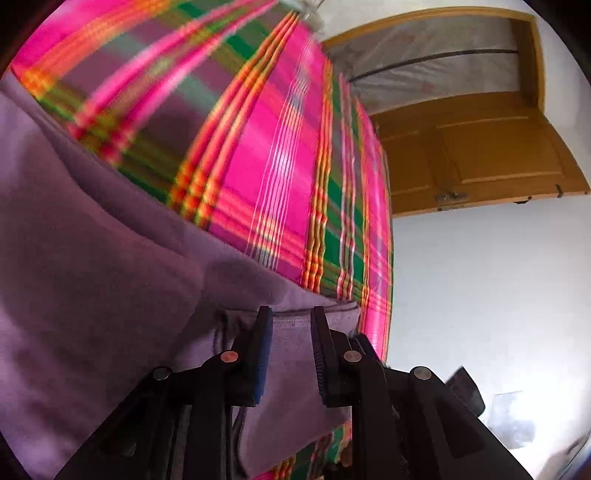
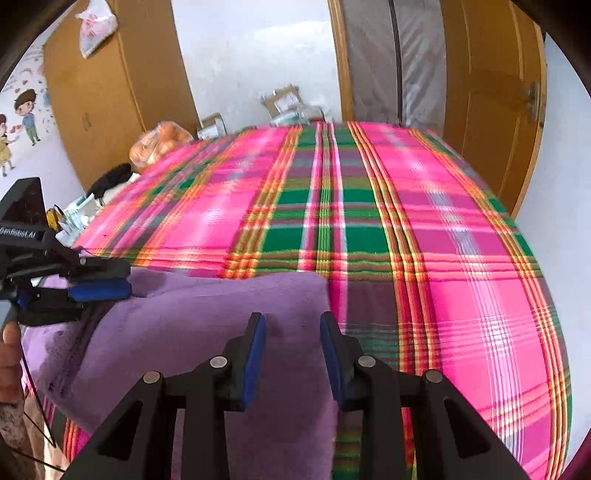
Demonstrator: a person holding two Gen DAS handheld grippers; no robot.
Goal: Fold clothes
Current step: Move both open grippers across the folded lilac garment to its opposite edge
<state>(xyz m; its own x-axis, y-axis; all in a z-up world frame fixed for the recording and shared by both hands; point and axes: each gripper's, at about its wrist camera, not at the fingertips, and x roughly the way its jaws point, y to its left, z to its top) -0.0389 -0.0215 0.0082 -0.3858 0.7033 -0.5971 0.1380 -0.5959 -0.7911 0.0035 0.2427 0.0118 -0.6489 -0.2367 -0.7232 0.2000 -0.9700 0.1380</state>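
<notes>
Garment (image 2: 207, 332): purple fleece, lying on the near left part of the bed, partly folded into layers; a stitched hem edge shows in the left wrist view (image 1: 291, 321).
Blanket (image 2: 369, 229): pink, green and orange plaid, covering the bed; the garment rests on it.
Left gripper (image 1: 290, 354): jaws spread, black fingers with blue pads, one on each side of a band of the garment's hem; the cloth lies between them, but the pads do not press it. In the right wrist view it shows at the far left (image 2: 99, 280), over the garment's left edge, its jaws nearly together there; whether cloth is caught between them cannot be told from that side.
Right gripper (image 2: 293, 350): jaws spread, over the garment's near right part, close to its right edge; nothing held.
Hand (image 2: 11, 343): at the left edge of the right wrist view, just below the left gripper, partly out of frame.
Door (image 2: 491, 110): brown wood, beyond the bed's far right side.
Wardrobe (image 2: 110, 92): brown, far left, with a plastic bag (image 2: 96, 26) hanging near its top.
Far edge of bed: a bag of orange items (image 2: 159, 144), a dark item (image 2: 110, 181) and some boxes (image 2: 284, 103), all blurred.
Wall: white, with cartoon stickers (image 2: 22, 118) at far left.
</notes>
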